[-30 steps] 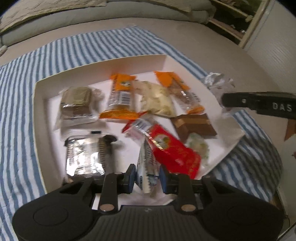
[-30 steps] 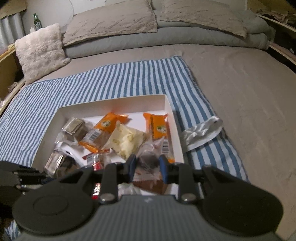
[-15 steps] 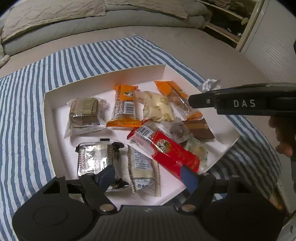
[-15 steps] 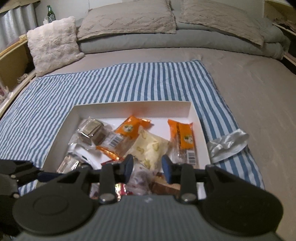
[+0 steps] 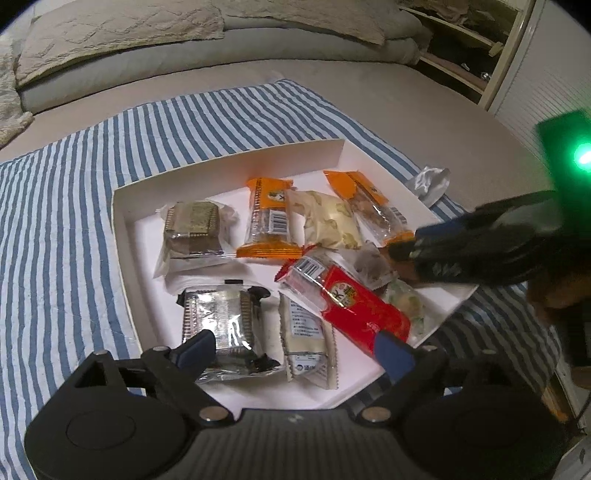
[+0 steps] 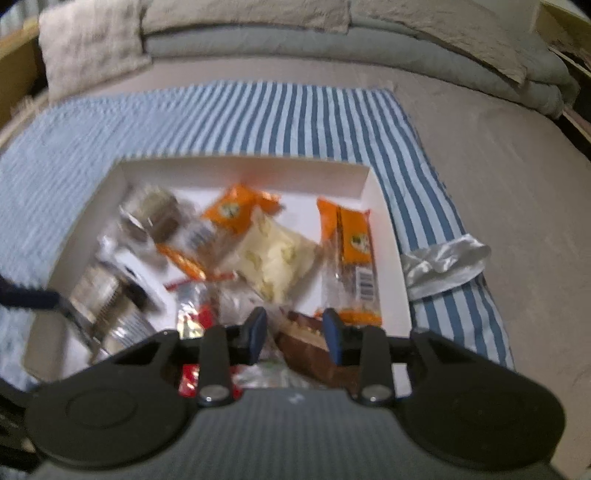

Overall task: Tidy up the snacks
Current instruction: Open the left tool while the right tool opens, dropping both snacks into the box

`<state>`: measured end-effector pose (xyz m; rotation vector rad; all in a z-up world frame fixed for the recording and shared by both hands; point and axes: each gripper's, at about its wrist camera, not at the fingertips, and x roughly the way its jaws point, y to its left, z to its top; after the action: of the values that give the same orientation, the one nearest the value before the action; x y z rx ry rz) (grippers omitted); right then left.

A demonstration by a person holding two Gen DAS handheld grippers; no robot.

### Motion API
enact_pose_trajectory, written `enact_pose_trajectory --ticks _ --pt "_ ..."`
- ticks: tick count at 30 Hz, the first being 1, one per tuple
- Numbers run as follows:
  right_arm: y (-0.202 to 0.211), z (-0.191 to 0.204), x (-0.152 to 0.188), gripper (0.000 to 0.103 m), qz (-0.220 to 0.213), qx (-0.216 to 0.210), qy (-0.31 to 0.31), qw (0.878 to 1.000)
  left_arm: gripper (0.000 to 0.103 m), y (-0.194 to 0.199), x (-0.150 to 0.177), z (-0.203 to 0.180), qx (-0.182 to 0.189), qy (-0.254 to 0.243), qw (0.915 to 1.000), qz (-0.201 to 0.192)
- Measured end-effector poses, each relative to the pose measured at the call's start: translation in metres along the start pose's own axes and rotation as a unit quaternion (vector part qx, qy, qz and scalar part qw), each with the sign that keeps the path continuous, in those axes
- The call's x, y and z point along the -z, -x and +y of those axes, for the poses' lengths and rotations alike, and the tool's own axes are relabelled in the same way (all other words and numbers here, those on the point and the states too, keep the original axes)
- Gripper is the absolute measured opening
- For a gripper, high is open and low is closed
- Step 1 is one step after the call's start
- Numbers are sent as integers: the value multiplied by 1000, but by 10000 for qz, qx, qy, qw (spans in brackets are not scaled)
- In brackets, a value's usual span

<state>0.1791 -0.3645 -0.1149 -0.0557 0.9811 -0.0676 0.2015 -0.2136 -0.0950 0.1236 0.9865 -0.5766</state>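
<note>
A shallow white box (image 5: 229,168) on a striped cloth holds several wrapped snacks: two orange packs (image 5: 267,218), a pale yellow pack (image 5: 327,221), a red pack (image 5: 354,302), a silver pack (image 5: 218,328), a white packet (image 5: 306,339) and a brown bar (image 6: 314,347). My left gripper (image 5: 295,349) is wide open and empty above the box's near edge, over the white packet. My right gripper (image 6: 293,330) is open, low over the brown bar at the box's right side; it also shows in the left wrist view (image 5: 461,254).
The box (image 6: 369,184) lies on a blue-and-white striped cloth (image 5: 55,221) spread over a grey bed. A crumpled silver wrapper (image 6: 443,262) lies on the cloth just right of the box. Pillows (image 6: 240,11) line the far edge of the bed. Shelves (image 5: 461,44) stand at the far right.
My left gripper let go of the white packet, opened wide and drew back. My right gripper opened and moved down into the box toward the brown bar.
</note>
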Motion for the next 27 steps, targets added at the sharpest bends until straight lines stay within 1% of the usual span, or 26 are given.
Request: enact_pose_trajectory --ticks 3,5,7,11,12,14,16,18,21,23,24,25,26,27 --pt "-20 11 2 38 292 241 330 9987 93 1 1 3 -51 26 10000 9" --pt "-27 16 2 37 338 296 441 9980 94 3 0 6 -66 64 10000 8" --pt "-33 20 1 36 349 239 513 9978 94 3 -1 9 -93 104 9999 -3" --pt "-36 29 -3 36 328 116 601 9976 95 2 -3 13 -134 214 9997 -1" --pt "-33 30 -5 36 310 79 600 9977 95 2 -3 14 -144 246 9996 0" --pt "-29 30 -9 36 276 4 558 9981 99 2 -3 15 -175 271 9995 -14" --pt "-21 26 -12 36 224 -38 440 9988 100 3 -4 15 -219 279 9994 -43" --pt "-13 21 -15 40 135 -61 296 9995 100 4 -5 16 -237 295 9993 -53" --pt "-1 10 -17 53 -35 -90 -9 10000 103 7 -5 18 -270 349 9990 -71" --pt "7 2 -16 67 -171 -59 -239 9996 103 10 -5 19 -305 409 9986 -109" --pt "10 -3 -16 70 -224 -60 -334 9992 103 12 -5 20 -303 439 9985 -127" --pt "14 -6 -15 75 -269 -74 -450 9986 103 15 -5 21 -289 477 9983 -153" --pt "17 -9 -13 83 -299 -110 -572 9979 103 17 -5 21 -281 501 9982 -166" --pt "21 -12 -12 88 -327 -155 -695 9969 103 19 -5 21 -277 512 9981 -176"
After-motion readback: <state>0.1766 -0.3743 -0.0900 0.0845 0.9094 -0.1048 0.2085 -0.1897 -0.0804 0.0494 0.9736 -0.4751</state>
